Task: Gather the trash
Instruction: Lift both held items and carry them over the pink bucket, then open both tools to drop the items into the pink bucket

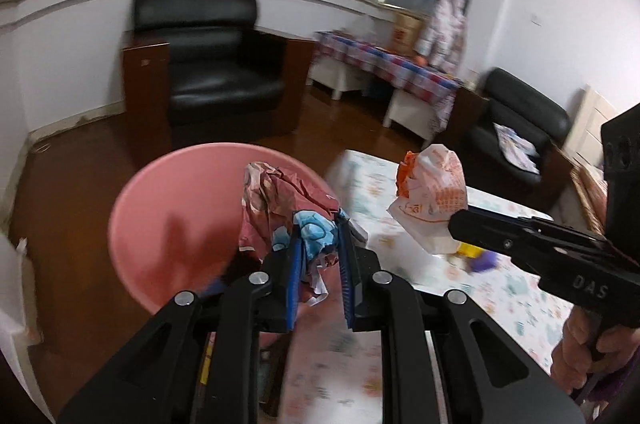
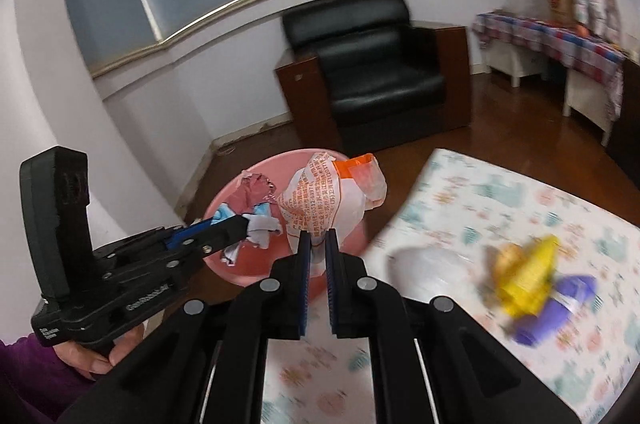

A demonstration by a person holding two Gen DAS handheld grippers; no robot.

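Observation:
My left gripper [image 1: 318, 228] is shut on a crumpled red and blue wrapper [image 1: 280, 200] and holds it over the pink bin [image 1: 168, 220]. My right gripper [image 2: 317, 234] is shut on a white and orange printed wrapper [image 2: 320, 200], held just above the bin's rim [image 2: 228, 196] by the table's corner. The right gripper [image 1: 460, 222] and its wrapper [image 1: 436, 200] show in the left wrist view, to the right of the bin. The left gripper [image 2: 248, 226] with its wrapper [image 2: 250, 198] shows in the right wrist view, over the bin.
A table with a patterned cloth [image 2: 500, 208] carries yellow trash [image 2: 528, 280], purple trash [image 2: 560, 308] and a clear plastic piece [image 2: 428, 268]. A black armchair [image 1: 212, 64] stands on the wood floor behind the bin. A checked-cloth table [image 1: 384, 64] and a second armchair [image 1: 516, 128] stand further back.

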